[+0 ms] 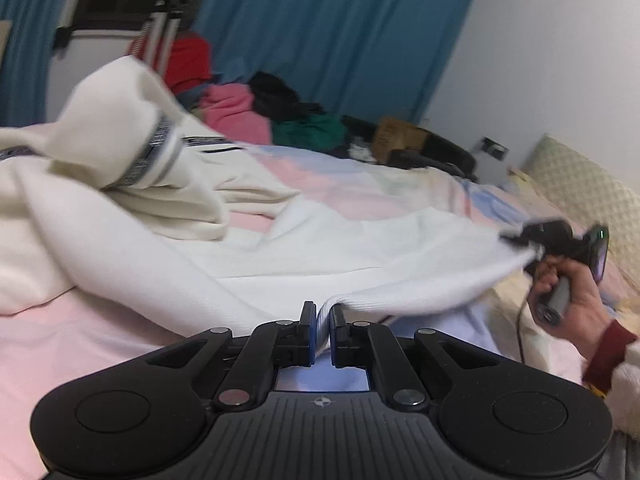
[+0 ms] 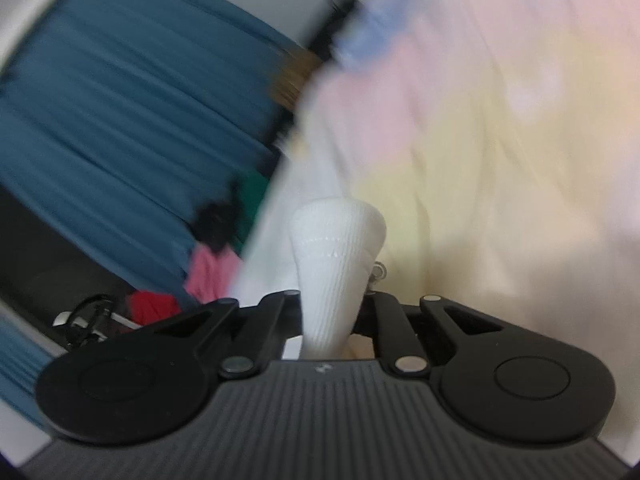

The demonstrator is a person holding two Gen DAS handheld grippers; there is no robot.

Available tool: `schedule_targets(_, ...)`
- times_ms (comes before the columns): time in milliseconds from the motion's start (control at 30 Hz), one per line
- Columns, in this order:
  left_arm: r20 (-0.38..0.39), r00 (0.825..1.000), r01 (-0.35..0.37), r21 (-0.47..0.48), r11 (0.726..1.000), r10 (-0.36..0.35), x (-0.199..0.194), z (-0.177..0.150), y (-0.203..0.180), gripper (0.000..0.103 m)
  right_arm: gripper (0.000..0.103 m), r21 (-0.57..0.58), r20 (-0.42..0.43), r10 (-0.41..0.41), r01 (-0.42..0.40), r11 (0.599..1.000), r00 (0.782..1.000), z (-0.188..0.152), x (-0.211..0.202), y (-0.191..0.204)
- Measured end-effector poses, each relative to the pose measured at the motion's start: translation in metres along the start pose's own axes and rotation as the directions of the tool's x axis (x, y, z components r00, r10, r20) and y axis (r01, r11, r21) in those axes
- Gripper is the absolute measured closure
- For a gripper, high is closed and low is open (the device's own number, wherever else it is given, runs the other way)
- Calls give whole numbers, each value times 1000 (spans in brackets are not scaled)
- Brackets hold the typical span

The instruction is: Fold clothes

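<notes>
Two handheld grippers stretch a white ribbed-knit garment (image 1: 320, 248) above a pastel bedspread (image 1: 72, 336).

The left gripper (image 1: 322, 334) has its blue-padded fingers (image 1: 307, 332) closed on a folded hem in the near centre, while the right gripper (image 1: 532, 240), held in a hand (image 1: 568, 300) at the right, has its jaws closed on the same hem; its own blurred view shows the ribbed cloth bunched into a cone between the right gripper (image 2: 332, 312). The soft cream body, with a dark banded cuff (image 1: 154, 152), lies rumpled at the left of the bed. Far off, a heap of red, pink and green clothes (image 1: 256, 108) sits before pleated blue curtains (image 1: 340, 32).
</notes>
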State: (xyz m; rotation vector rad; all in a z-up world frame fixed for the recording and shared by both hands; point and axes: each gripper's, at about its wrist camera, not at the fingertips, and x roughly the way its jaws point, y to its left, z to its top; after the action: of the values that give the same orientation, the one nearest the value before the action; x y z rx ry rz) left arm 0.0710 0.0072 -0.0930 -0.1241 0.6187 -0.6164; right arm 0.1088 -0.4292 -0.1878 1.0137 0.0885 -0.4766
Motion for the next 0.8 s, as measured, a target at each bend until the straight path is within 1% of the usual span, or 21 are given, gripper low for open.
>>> schedule_targets(67,-8,1000,30,30,999,-29,3,-3,-6,95,94,-73,88,35,-28,997,995,6,-12,6)
schedule_targets(133,-31,999,40,61,997,-38,7,-7,-11,95,94,-81,140,6,5,997,990,9,-18,2)
schedule_targets(167,-42,998,42,76,996,-38,10,-10,-14,94,93,-63,134,-41,49,997,990,10,-16,-4)
schedule_targets(233,-70,997,35,103,994,-28,16,-15,-18,94,93,-50,81,-142,147,988,986,8,-9,-17)
schedule_targets(300,-94,996,20,112,993,-10,23,-19,-19,94,92,-51,13,-226,226,973,974,3,-1,-30)
schedule_targets(367,-110,994,2,98,995,9,29,-22,-17,93,91,-48,-50,-293,291,955,955,-1,5,-42)
schedule_targets(467,-120,993,-6,39,999,10,28,-19,-10,92,89,-13,-88,-317,318,948,944,-3,6,-51)
schedule_targets(500,-118,993,-10,10,1000,11,25,-17,-6,92,86,-6,-97,-322,323,947,942,-3,6,-53)
schedule_targets(533,-117,993,-14,-19,1000,11,22,-15,-3,88,84,2,-105,-326,328,945,940,-4,6,-54)
schedule_targets(567,-115,993,-18,-48,999,12,19,-13,1,86,75,0,-111,-332,334,943,937,-4,5,-53)
schedule_targets(600,-113,993,-21,-77,997,13,16,-11,4,80,66,-16,-110,-341,342,940,933,-3,2,-46)
schedule_targets(633,-112,994,-25,-106,994,13,14,-9,7,63,62,-35,-108,-349,347,937,931,-2,2,-39)
schedule_targets(667,-110,994,-29,-134,991,14,11,-7,11,53,54,-59,-101,-359,354,933,928,-2,-2,-32)
schedule_targets(700,-108,994,-33,-163,986,15,8,-5,14,39,46,-89,-84,-372,365,927,925,-2,-6,-28)
schedule_targets(767,-105,994,-40,-220,975,17,3,-1,21,34,37,-149,-44,-398,388,909,916,-2,-14,-17)
schedule_targets(800,-104,994,-43,-248,968,18,0,1,25,32,36,-181,-11,-412,403,897,911,-1,-22,-8)
